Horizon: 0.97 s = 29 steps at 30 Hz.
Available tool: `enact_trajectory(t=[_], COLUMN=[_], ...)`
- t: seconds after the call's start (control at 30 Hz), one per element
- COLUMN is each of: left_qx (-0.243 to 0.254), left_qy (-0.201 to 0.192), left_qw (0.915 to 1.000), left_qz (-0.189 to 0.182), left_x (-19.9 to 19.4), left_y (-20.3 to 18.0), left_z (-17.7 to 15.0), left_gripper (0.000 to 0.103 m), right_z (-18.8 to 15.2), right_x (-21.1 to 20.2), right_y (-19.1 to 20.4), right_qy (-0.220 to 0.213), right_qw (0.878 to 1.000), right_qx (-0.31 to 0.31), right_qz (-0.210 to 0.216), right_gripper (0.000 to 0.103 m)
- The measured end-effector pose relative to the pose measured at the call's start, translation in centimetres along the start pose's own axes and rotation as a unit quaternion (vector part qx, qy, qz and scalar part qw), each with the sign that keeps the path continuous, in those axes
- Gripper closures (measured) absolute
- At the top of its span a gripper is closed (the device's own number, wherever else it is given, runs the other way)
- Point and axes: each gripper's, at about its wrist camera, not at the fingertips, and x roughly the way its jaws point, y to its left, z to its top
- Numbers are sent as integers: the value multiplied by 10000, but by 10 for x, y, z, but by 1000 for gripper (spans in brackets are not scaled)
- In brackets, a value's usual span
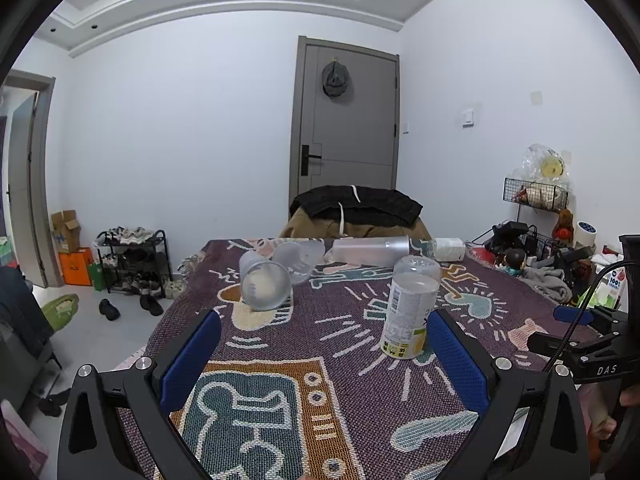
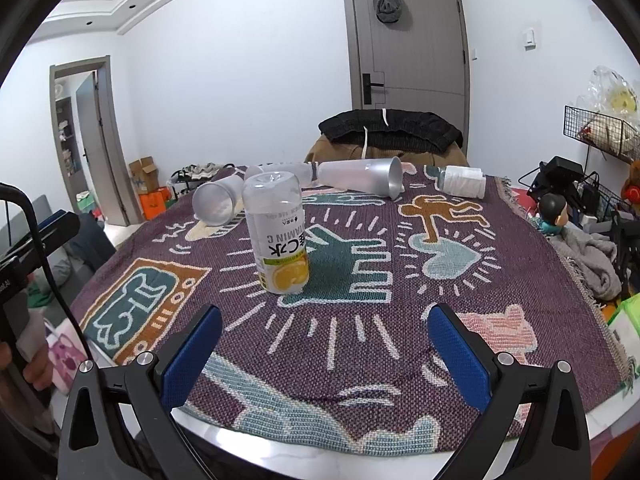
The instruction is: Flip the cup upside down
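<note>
A clear bottle-shaped cup with a yellow lemon label [image 1: 409,308] [image 2: 279,232] stands upside down on the patterned cloth. A frosted cup [image 1: 265,284] [image 2: 215,203] lies on its side, mouth toward me. A second frosted cup [image 1: 301,258] [image 2: 288,174] lies behind it. A tall frosted tumbler [image 1: 370,251] [image 2: 362,176] lies on its side at the back. My left gripper [image 1: 324,350] is open and empty, near the front of the table. My right gripper [image 2: 324,346] is open and empty, in front of the labelled cup.
A small bottle with a white label [image 1: 446,249] [image 2: 460,181] lies at the back right. The patterned cloth [image 2: 400,288] covers the round table. A chair with dark clothes [image 2: 390,130] stands behind. Clutter and wire racks [image 2: 592,200] fill the right side.
</note>
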Motion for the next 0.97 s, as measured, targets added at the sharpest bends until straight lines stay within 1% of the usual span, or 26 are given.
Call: enact_trajectory(t=[0.43, 0.97], left_qx=[0, 3], left_qy=[-25, 55], left_qw=[10000, 10000], left_qz=[20, 34], left_x=[0, 3], left_y=[1, -2], left_z=[0, 0], left_gripper=[0, 0], right_z=[-3, -5], right_x=[4, 8], right_y=[-1, 2], right_qy=[71, 119], right_qw=[10000, 9999], right_qx=[37, 29], right_qz=[19, 32], right_gripper=[0, 0])
